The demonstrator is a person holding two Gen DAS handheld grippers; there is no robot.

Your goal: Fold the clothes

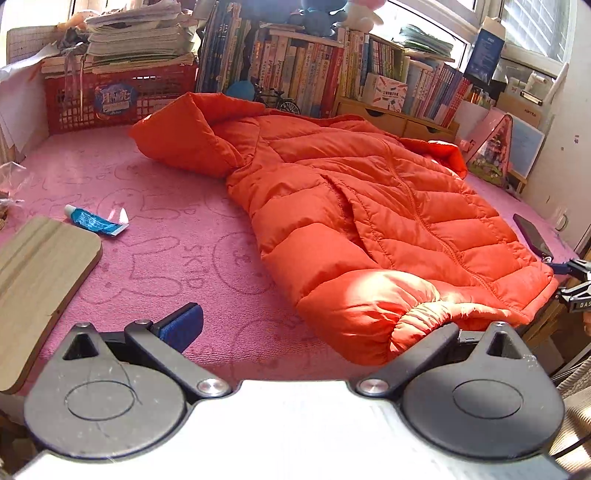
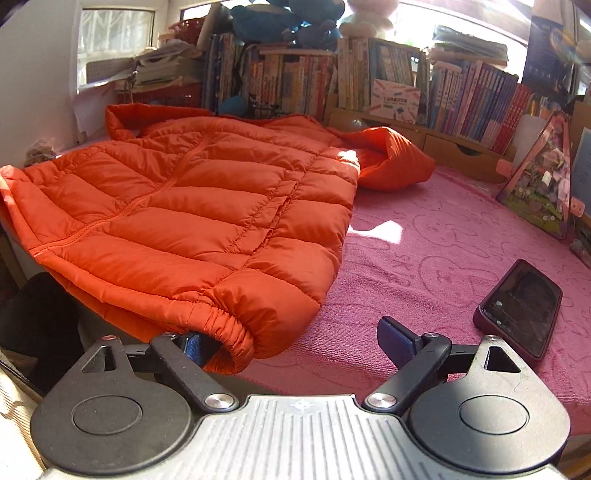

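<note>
A pink textured cover (image 1: 155,258) spreads ahead of both grippers. Beyond it, packed bookshelves (image 2: 461,99) line the far side under bright windows (image 1: 532,26). Sunlight falls in patches. A red crate (image 1: 110,99) sits far left of the left gripper.

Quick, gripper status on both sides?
Left gripper: open, sleeve cuff between its jaws, not clamped.
Right gripper: open, other cuff by its left finger.
</note>
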